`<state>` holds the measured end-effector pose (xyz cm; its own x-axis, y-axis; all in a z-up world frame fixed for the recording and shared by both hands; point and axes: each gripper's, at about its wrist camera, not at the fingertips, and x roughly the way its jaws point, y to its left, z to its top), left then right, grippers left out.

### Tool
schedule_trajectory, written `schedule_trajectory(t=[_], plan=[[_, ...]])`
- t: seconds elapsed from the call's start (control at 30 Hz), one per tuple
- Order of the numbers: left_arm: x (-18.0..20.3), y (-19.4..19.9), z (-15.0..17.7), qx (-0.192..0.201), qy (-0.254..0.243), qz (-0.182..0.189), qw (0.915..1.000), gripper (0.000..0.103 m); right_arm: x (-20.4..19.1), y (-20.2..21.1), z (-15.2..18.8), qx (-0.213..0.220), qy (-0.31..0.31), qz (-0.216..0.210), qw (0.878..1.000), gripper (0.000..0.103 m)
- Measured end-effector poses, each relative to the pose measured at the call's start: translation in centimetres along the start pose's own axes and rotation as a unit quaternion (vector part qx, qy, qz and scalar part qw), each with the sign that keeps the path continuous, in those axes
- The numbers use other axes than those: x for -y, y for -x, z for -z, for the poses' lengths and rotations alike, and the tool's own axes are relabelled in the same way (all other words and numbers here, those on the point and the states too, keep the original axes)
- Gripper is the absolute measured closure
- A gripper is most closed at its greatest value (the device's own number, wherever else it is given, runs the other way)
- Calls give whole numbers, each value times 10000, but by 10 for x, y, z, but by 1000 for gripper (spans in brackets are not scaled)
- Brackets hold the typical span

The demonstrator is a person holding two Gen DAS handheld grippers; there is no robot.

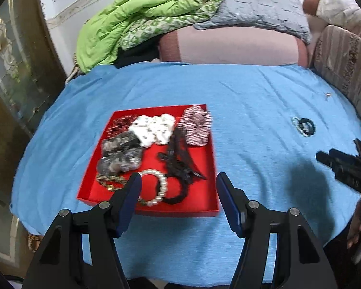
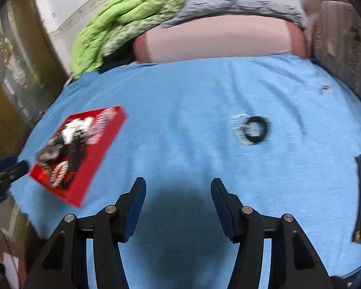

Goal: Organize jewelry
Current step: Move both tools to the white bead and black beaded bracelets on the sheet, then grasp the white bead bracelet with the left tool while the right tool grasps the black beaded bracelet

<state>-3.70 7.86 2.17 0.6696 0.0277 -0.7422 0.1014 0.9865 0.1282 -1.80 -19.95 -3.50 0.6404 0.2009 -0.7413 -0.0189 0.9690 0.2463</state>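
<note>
With both claws spread wide and empty, I judge my right gripper [image 2: 178, 192] should settle squarely over the black elastic ring with beaded band [image 2: 252, 128], lying well right of the shallow red cardboard tray [image 2: 101, 149], before pinching.

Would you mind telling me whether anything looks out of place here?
Yes: a black ring and beaded bracelet lie loose on the blue cloth, apart from the red tray holding everything else; a tiny item lies farther back.

Bright daylight, fisheye warp, motion blur
</note>
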Motion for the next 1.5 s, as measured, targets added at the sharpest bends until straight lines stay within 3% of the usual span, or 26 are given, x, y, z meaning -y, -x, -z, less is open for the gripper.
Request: schedule_trajectory(t=[0.1,0.27,0.53,0.67,0.9,1.13,1.37,1.43,1.5], plan=[[9,-4,3,-13,-94,120,9999,40,45,-4,-8,36,-463,264,9986,46],[24,-16,8,-139,-279,240,9992,40,100,-21,-28,-15,-1213,315,9921,60],[33,-29,12,-300,-374,332,9983,40,106,-76,-64,-284,-1189,302,9920,67],[36,-35,9,-382,-385,354,9979,40,111,-101,-68,-582,-1081,826,9890,92],[62,-50,-9,-465,-391,758,9953,40,133,-81,-58,-384,-1021,1659,9801,92],[122,-86,-48,-545,-382,1229,9902,40,150,-69,-41,88,-1295,1142,9849,92],[185,-139,-85,-790,-393,1565,9837,40,159,-74,-42,177,-1532,738,9853,90],[201,-154,-93,-837,-429,1653,9818,45,162,-77,-44,174,-1555,671,9854,88],[217,-170,-100,-950,-505,1726,9791,57,163,-78,-44,176,-1539,606,9861,85]])
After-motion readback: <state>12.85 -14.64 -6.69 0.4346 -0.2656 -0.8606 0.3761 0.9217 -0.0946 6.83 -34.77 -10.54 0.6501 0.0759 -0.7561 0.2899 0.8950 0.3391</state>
